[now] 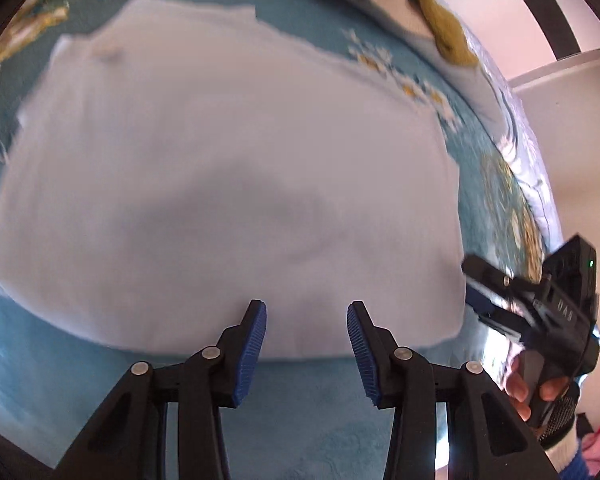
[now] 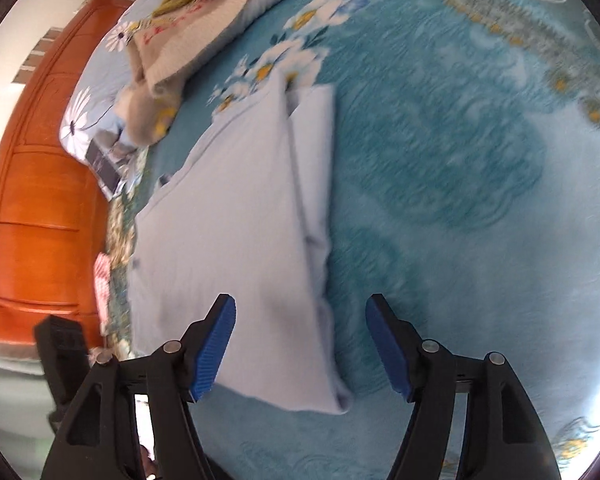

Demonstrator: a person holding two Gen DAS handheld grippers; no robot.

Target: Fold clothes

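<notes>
A pale lavender garment (image 1: 220,184) lies folded flat on a teal bedspread (image 1: 308,412). My left gripper (image 1: 307,312) is open, hovering just above the garment's near edge with nothing between its blue pads. In the right wrist view the same garment (image 2: 236,216) shows as a long folded stack with layered edges on its right side. My right gripper (image 2: 300,308) is open above the garment's near corner, holding nothing. The right gripper (image 1: 540,308) also appears at the right of the left wrist view, held by a hand (image 1: 520,392).
More clothes, beige and olive-yellow (image 2: 204,4), are heaped at the far end of the bed near a floral pillow (image 2: 80,120). An orange wooden cabinet (image 2: 36,184) stands beside the bed. The teal floral bedspread (image 2: 480,200) spreads wide to the right.
</notes>
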